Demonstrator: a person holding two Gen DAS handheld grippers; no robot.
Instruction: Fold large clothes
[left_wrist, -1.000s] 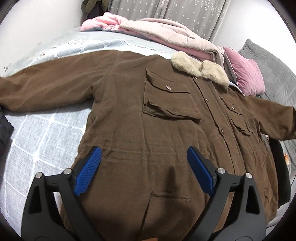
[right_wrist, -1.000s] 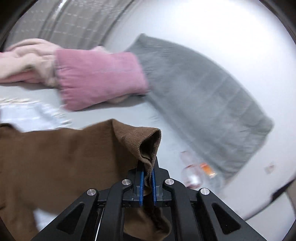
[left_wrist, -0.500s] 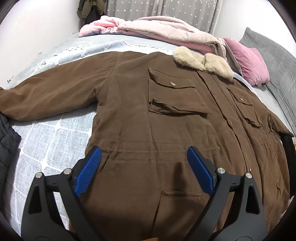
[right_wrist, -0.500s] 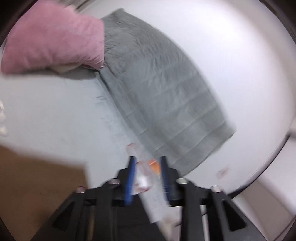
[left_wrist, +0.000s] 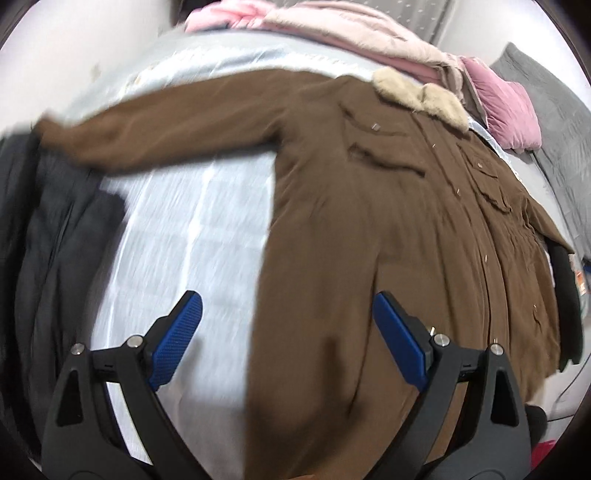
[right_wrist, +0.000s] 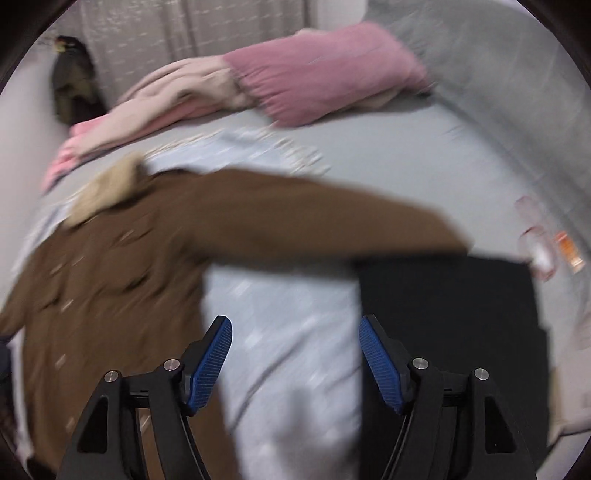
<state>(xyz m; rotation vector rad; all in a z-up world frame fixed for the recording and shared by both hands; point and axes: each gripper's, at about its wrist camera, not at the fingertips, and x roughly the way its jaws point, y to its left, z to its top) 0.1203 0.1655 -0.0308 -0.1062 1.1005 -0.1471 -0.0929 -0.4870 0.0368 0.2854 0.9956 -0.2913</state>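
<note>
Brown coat (left_wrist: 388, 229) lies face up and spread flat on the bed (left_wrist: 192, 236), collar far from us, sleeves reaching out to either side. Our left gripper (left_wrist: 288, 343) hangs released over its left edge, nearer the left sleeve (left_wrist: 166, 129). Our right gripper (right_wrist: 295, 362), jaws opening with nothing between them, hovers over bare bed below the right sleeve (right_wrist: 325, 225).

Bare quilt (right_wrist: 288, 332) ahead, brown coat (right_wrist: 110, 266) left, black cloth (right_wrist: 450, 295) right

No readable text, brand, number or sign in either view. Small bottle (right_wrist: 536, 242) beside orange-labelled item (right_wrist: 570, 248) on bed: label too blurred to read. Same orange label at bed edge in left view (left_wrist: 580, 284): too small, illegible.
</note>
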